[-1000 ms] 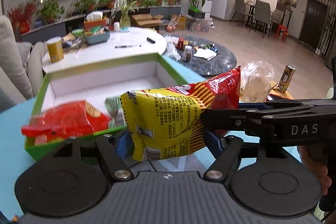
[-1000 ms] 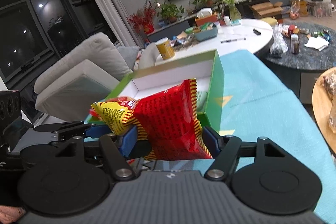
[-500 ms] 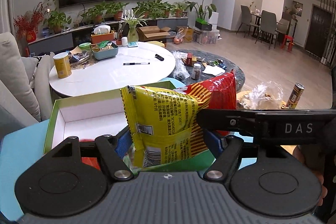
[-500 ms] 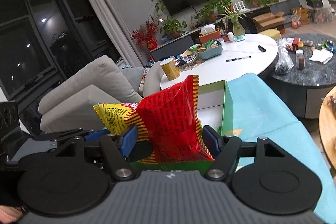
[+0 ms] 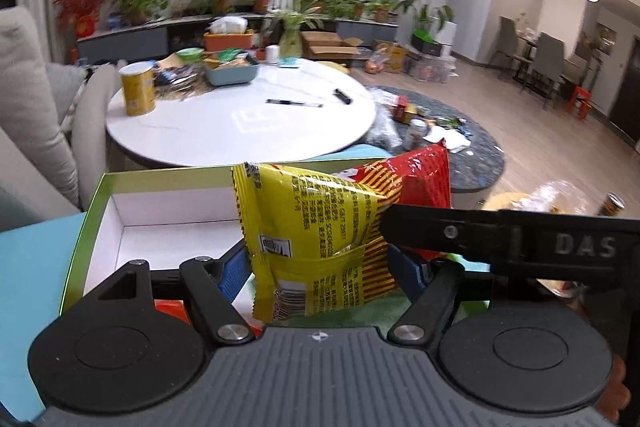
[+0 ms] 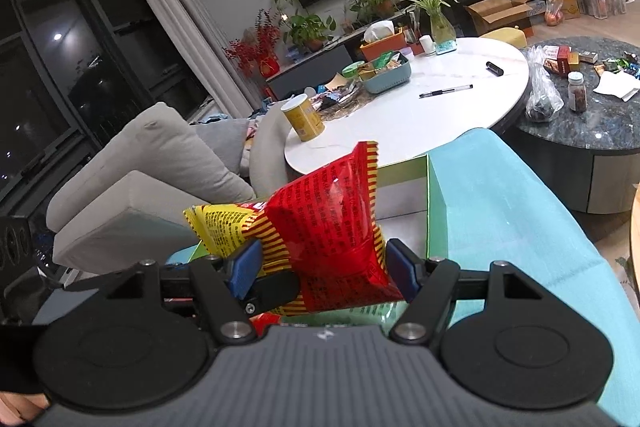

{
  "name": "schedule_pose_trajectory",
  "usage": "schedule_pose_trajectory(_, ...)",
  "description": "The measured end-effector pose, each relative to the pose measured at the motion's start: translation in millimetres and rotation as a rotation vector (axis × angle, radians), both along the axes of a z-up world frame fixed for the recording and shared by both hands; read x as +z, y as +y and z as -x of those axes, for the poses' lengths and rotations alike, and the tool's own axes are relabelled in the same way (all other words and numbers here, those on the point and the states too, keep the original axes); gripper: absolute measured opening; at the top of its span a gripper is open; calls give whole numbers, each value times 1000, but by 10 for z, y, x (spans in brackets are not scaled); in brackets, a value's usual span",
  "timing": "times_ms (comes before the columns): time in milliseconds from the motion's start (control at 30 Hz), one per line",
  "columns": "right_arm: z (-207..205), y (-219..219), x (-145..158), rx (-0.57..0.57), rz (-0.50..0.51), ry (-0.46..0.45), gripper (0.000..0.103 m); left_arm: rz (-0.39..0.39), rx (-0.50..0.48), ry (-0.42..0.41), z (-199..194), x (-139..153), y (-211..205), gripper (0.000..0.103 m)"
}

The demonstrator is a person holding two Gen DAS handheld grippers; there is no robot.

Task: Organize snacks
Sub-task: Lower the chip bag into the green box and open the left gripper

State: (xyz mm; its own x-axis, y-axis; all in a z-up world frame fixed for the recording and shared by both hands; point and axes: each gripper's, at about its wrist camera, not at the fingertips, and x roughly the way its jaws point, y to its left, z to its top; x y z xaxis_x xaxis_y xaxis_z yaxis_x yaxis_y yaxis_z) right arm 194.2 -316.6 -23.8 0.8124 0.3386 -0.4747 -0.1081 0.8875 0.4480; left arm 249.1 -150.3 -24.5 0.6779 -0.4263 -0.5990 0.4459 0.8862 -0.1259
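Since earlier: both grippers have carried the packs across the box — a second ago the box floor and a red packet on it showed plainly; that packet is mostly hidden under the left gripper.
Left gripper (image 5: 318,263): clenched on the yellow pack (image 5: 316,239), blue pads pressing its lower half from both sides.
Right gripper (image 6: 322,265): clenched on the red pack (image 6: 332,227) (its striped edge stands up above the jaws).
Packs: held side by side, touching, yellow to the left of red — whether they are joined I cannot tell.
Box (image 5: 100,195): green walls, white inside, open, under and behind both packs; mostly bare floor in view.
Cloth (image 6: 500,211): teal, under the box.
Table (image 5: 240,123): white, round, beyond the box, with a yellow can (image 5: 138,89) near its edge.
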Motion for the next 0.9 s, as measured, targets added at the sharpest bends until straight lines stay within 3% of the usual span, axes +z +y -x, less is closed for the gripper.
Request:
schedule_pose_trajectory(300,-64,-48,-142,-81,-2,27,52,2,82,37,-220,-188,90,76)
schedule_pose_trajectory(900,477,38,274,-56,50,-56,53,-12,75,-77,372,289,239,85)
